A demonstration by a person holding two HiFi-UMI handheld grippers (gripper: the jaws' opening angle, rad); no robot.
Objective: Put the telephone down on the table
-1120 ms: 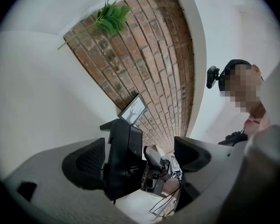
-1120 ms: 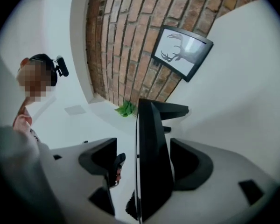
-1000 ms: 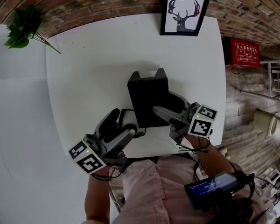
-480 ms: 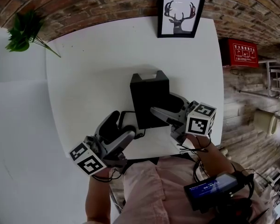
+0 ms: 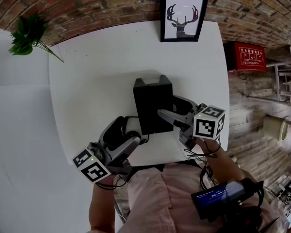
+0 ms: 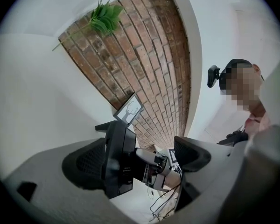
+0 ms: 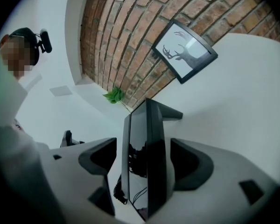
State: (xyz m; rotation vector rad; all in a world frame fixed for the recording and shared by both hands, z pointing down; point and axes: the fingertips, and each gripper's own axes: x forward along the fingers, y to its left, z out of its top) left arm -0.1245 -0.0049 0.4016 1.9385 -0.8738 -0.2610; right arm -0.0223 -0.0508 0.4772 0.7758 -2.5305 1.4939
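Telephone (image 5: 153, 103), a rigid black box with glossy, probably slippery faces and likely some heft, sits on the white table (image 5: 97, 67). It looks best taken across its flat sides. The right claw (image 7: 144, 158) straddles it, spread wide, with a gap at one pad. The left claw (image 6: 137, 158) also gapes wide, the telephone's near edge just inside one jaw.

Light: we see bright, even, soft light on the white table (image 5: 87, 81) | Shadows: faint, diffuse beside the telephone (image 5: 153, 103) | Glare: reflections on its glossy face | Distortion: strong fisheye bending, black vignette in gripper views | Blur: close foreground soft.
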